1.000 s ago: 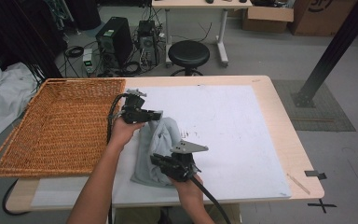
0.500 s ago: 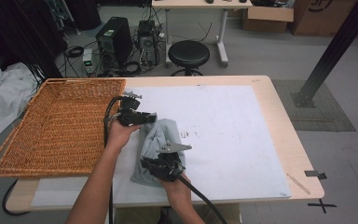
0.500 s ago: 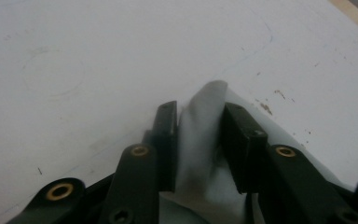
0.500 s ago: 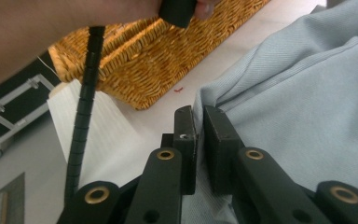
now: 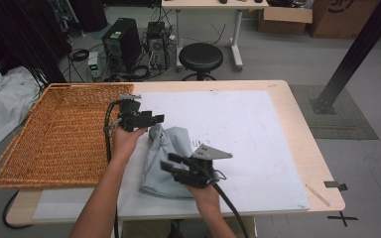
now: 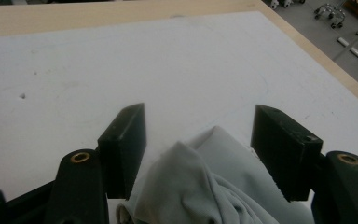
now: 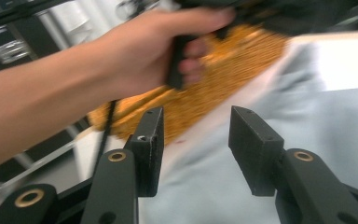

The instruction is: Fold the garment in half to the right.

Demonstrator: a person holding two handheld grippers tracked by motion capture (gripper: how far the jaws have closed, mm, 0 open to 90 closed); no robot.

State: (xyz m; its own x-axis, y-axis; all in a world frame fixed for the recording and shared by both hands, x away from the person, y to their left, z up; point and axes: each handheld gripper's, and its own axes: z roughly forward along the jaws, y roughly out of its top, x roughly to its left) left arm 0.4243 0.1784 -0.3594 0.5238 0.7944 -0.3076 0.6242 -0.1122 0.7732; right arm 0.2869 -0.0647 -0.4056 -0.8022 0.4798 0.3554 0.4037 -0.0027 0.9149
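Note:
A crumpled grey cloth (image 5: 164,161) lies on the white board (image 5: 248,134), near its left side. My left gripper (image 5: 158,119) is at the cloth's far end, jaws open. In the left gripper view a bunched fold of the cloth (image 6: 200,186) rises between the spread jaws of that gripper (image 6: 200,135), which are not closed on it. My right gripper (image 5: 167,162) points left over the cloth's near part. In the right gripper view it (image 7: 196,135) stands open just above the cloth (image 7: 335,116), with the other hand (image 7: 135,56) beyond.
A shallow wicker basket (image 5: 54,139) sits on the table's left part, touching the board's left edge. The board's right half is bare. Beyond the table's far edge are a black stool (image 5: 201,57) and computer towers (image 5: 124,47) on the floor.
My right gripper slid left over the cloth, then came back a little to the right. The left gripper shifted slightly left at the cloth's far end. Both stayed open.

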